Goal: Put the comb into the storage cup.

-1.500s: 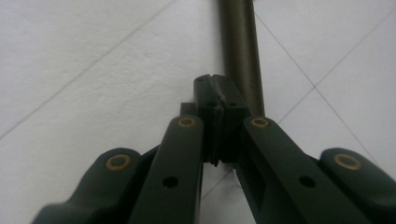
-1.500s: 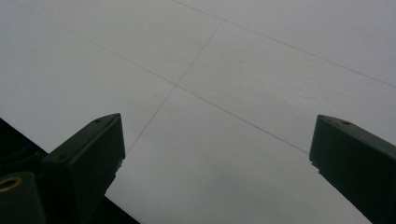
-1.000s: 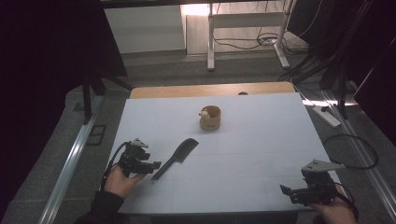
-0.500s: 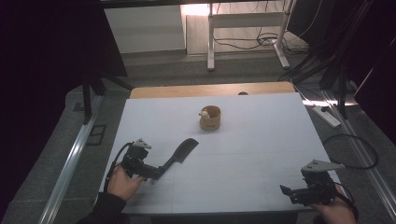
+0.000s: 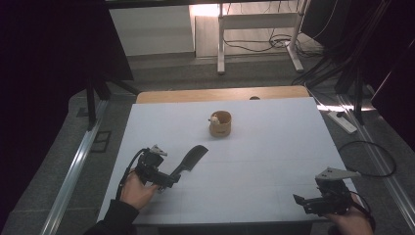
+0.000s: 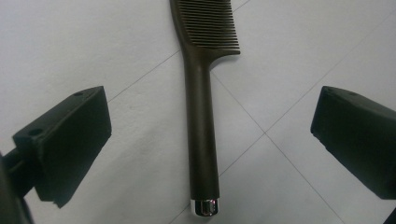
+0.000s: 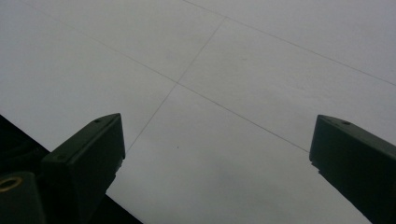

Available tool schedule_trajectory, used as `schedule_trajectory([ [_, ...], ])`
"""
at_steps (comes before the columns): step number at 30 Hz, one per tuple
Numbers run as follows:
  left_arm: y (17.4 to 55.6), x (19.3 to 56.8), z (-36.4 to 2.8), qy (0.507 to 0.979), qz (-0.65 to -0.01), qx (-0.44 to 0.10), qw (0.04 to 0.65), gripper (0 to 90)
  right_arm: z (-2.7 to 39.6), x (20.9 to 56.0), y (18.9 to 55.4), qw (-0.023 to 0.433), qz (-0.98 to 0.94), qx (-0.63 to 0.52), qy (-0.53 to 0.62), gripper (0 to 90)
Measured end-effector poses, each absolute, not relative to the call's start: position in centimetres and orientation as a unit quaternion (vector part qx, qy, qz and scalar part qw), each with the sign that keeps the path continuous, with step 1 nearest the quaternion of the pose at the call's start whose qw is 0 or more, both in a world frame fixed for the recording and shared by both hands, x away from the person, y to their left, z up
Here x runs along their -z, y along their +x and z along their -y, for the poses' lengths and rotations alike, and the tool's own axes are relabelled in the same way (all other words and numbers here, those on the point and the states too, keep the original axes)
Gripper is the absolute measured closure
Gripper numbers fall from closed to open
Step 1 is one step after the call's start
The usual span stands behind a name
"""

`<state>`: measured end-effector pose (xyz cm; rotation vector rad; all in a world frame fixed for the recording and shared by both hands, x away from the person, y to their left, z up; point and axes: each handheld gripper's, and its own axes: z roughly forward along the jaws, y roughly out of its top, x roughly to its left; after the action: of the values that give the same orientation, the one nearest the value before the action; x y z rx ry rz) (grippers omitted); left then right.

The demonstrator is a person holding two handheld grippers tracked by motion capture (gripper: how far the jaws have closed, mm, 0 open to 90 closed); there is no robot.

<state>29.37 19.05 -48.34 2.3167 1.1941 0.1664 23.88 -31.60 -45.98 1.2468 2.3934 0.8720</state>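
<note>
A dark comb (image 5: 191, 159) with a long handle lies flat on the white table (image 5: 274, 147), its teeth pointing away from me. My left gripper (image 5: 170, 177) sits at the handle's near end. Its jaws have just been opening and now stand wide. In the left gripper view the comb's handle (image 6: 201, 116) lies between the two pads (image 6: 70, 135) without touching either. My right gripper (image 5: 301, 201) rests at the near right corner of the table, open, and in its own view the right gripper (image 7: 217, 140) has only bare table between its jaws.
A small tan cup (image 5: 220, 124) with something pale in it stands past the table's middle. Beyond the white surface runs a wooden edge strip (image 5: 220, 94). A cable (image 5: 367, 159) loops off the right side. Dark floor, table legs and cables lie beyond.
The left hand has shifted slightly toward the comb's handle end. The comb, the cup and the right gripper lie as before.
</note>
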Motion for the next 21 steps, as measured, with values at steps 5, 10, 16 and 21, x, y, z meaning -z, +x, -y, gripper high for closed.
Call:
schedule_trajectory([
  [5,29.5,48.7,-19.0,0.858,-0.444,-0.057,0.251,0.0,31.6,46.0,23.9,0.152,-0.835,-0.303,0.434,3.8],
  [10,29.8,49.4,-18.8,0.862,-0.444,-0.052,0.237,0.0,31.6,46.0,23.9,0.152,-0.835,-0.303,0.433,3.8],
  [16,30.2,50.9,-18.0,0.875,-0.436,-0.042,0.203,0.0,31.6,46.0,23.9,0.152,-0.835,-0.303,0.433,3.8],
  [21,30.7,51.7,-17.5,0.882,-0.43,-0.041,0.186,0.0,31.6,46.0,23.9,0.151,-0.836,-0.303,0.432,3.8],
])
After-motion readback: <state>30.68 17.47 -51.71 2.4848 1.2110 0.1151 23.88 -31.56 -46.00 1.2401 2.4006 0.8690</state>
